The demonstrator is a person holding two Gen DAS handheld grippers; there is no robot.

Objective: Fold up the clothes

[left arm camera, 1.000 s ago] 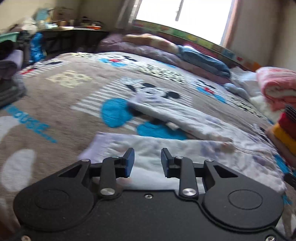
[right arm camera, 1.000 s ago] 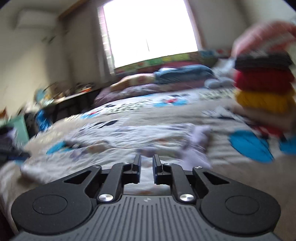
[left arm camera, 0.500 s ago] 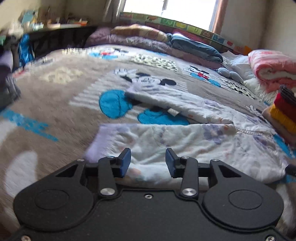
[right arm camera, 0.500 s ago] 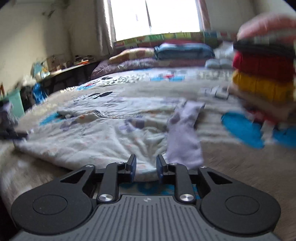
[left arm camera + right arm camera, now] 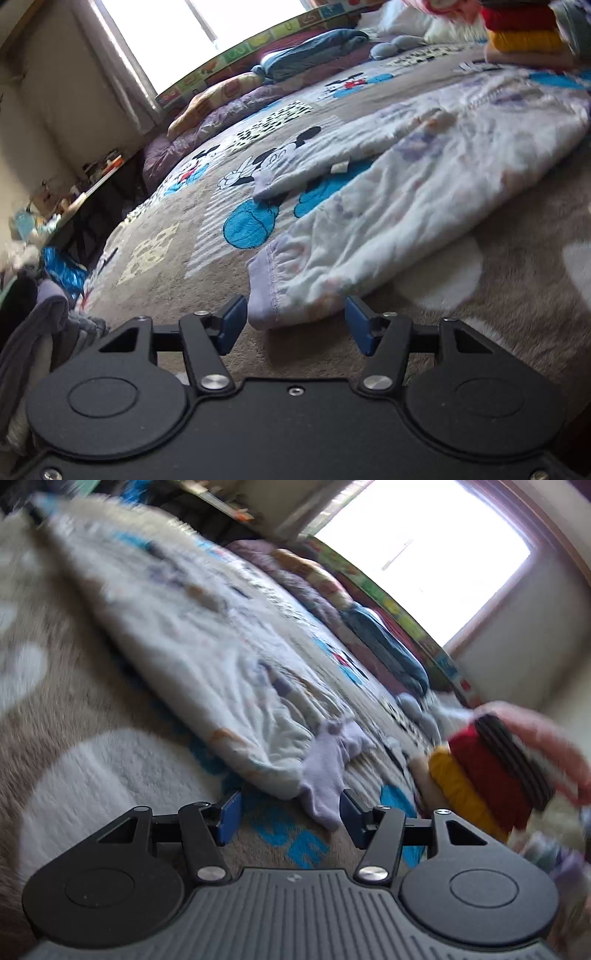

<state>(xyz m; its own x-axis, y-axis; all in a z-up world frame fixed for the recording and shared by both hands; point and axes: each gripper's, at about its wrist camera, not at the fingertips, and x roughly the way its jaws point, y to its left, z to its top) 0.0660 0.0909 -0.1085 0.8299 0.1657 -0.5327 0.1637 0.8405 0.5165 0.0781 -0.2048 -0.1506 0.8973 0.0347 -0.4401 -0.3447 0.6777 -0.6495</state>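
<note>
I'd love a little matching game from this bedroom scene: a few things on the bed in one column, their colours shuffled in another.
Things:
1. garment lying nearest the tools
2. its cuff
3. lowest bright layer of the folded pile
4. layer above it

Colours:
A. red
B. white with a faint print
C. yellow
D. pale lilac

Pairs: 1-B, 2-D, 3-C, 4-A

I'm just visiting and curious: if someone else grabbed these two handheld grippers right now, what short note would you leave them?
Left gripper: jaws opening, nothing held; the lilac cuff of the pale printed garment lies just ahead.
Right gripper: jaws opening, nothing held; the garment's other lilac cuff lies between its tips.
The garment lies spread on the cartoon blanket, not yet folded.
A stack of folded clothes sits beside it.
Left: grip both ends, fold, probably add to the stack.
</note>
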